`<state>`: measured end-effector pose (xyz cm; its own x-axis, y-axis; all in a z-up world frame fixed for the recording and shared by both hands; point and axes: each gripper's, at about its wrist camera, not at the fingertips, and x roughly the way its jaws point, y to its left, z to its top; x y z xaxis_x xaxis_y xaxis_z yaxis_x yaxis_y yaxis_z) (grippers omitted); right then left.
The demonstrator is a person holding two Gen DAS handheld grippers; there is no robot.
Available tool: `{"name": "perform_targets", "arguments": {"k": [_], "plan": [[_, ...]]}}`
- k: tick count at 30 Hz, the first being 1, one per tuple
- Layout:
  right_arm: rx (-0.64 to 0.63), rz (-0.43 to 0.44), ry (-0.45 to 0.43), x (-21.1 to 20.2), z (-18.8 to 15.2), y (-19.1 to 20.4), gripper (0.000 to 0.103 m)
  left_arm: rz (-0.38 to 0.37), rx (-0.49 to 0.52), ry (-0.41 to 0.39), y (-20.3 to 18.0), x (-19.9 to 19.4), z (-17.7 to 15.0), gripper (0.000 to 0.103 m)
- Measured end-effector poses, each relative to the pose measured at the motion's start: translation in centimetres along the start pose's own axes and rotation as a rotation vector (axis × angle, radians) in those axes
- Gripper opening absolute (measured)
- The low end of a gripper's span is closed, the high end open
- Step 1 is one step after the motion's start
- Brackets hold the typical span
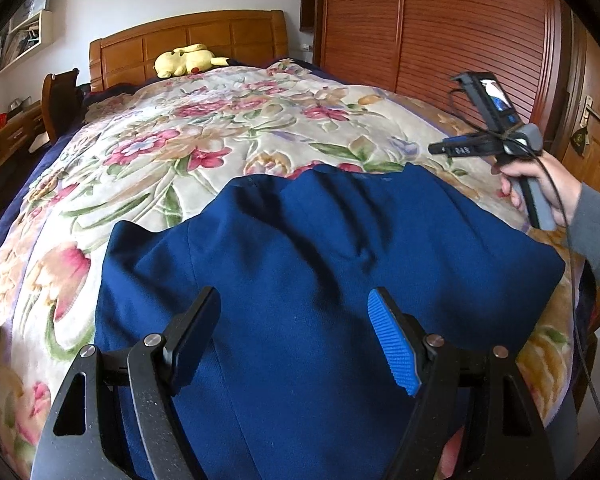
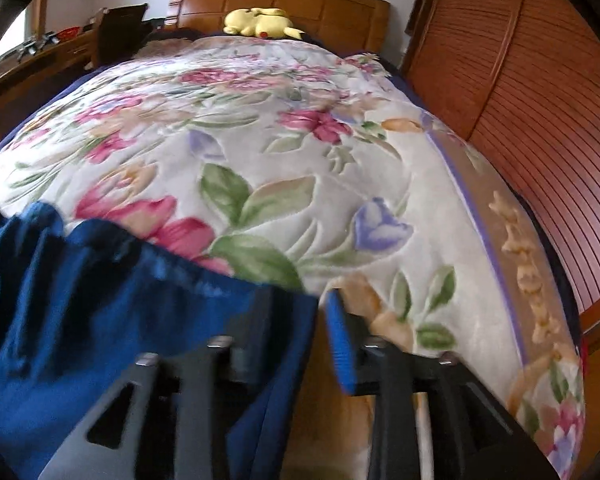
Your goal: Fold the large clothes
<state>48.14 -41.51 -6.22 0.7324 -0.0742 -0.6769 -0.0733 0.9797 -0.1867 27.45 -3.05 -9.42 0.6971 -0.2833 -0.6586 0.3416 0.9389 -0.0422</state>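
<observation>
A dark blue garment (image 1: 300, 264) lies folded on the floral blanket (image 1: 180, 140) at the near end of the bed. My left gripper (image 1: 294, 336) is open and empty, held just above the garment's near part. My right gripper (image 1: 440, 148) shows in the left wrist view at the right, held in a hand above the garment's right edge. In the right wrist view my right gripper (image 2: 296, 340) is open and empty, with the garment's right edge (image 2: 100, 320) under its left finger and the blanket (image 2: 300, 152) ahead. That view is blurred.
A yellow plush toy (image 1: 186, 60) lies by the wooden headboard (image 1: 188, 40). A wooden wardrobe (image 1: 440, 28) stands along the bed's right side. A desk and chair (image 1: 56, 100) stand at the left.
</observation>
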Motion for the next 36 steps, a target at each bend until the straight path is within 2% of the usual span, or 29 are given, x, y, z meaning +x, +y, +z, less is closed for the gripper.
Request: {"name": "perform_targets", "arguments": {"k": [4,6,9,13,16,19,26,31,34,36], "plan": [[-0.021,0.029,0.006,-3.0,-2.1,0.5,0.051,-0.005,0.002,-0.005,-0.1,-0.4,-0.2,0.077],[-0.028,0.023,0.018,-4.5,-3.7,1.2,0.051,-0.005,0.007,-0.005,-0.2,-0.5,-0.2,0.077],[-0.026,0.073,0.041,-6.3,-5.4,1.8,0.051,-0.008,0.008,-0.008,-0.3,-0.7,-0.3,0.077],[-0.016,0.066,-0.003,-9.3,-7.3,1.9,0.051,-0.014,0.013,-0.01,-0.5,-0.9,-0.5,0.077],[-0.013,0.124,0.003,-11.2,-8.8,2.4,0.051,-0.014,0.015,-0.01,-0.6,-1.0,-0.6,0.077],[-0.04,0.129,-0.009,-13.1,-10.6,3.0,0.051,-0.019,0.015,-0.011,-0.7,-1.2,-0.7,0.077],[-0.039,0.202,-0.023,-16.6,-14.1,3.2,0.051,-0.026,0.01,-0.014,-1.7,-2.5,-2.5,0.077],[-0.043,0.192,-0.002,-17.4,-15.9,3.1,0.051,-0.046,0.007,-0.013,-2.4,-4.1,-4.5,0.077],[-0.006,0.147,0.029,-17.7,-16.8,3.0,0.051,-0.033,0.015,-0.005,-2.6,-4.7,-5.6,0.077],[0.016,0.15,0.031,-17.7,-17.5,2.8,0.051,-0.026,0.009,-0.003,-2.6,-4.9,-6.1,0.077]]}}
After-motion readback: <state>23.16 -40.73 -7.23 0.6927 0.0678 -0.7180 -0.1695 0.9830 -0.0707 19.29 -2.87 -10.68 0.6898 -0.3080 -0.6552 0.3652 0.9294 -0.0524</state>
